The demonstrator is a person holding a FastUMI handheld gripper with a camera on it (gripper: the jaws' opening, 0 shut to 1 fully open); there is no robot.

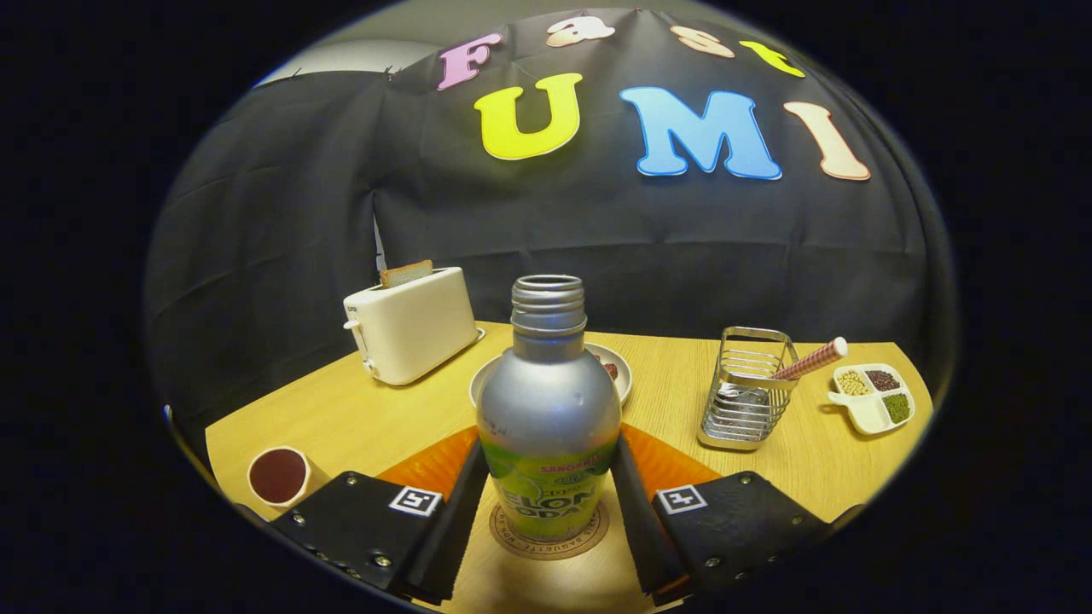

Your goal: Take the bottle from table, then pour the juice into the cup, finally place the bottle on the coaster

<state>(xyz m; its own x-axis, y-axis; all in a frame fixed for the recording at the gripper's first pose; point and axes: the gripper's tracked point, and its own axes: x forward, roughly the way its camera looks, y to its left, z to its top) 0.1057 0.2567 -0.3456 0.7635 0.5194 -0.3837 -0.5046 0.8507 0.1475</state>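
Note:
An uncapped silver bottle [548, 401] with a green and yellow label stands upright on a round cork coaster [512, 535] on the wooden table [358, 418]. My gripper [548, 445] holds it between the two fingers, whose tips press against the bottle's sides at label height. A white cup [278, 476] filled with dark red juice sits on the table, off to the left of the left finger.
A white toaster [411, 326] with a slice of toast stands at the back left. Behind the bottle lies a white plate [616, 368] on an orange mat [426, 465]. To the right are a wire holder [746, 392] with a striped stick [810, 360] and a divided dish [874, 399] of grains.

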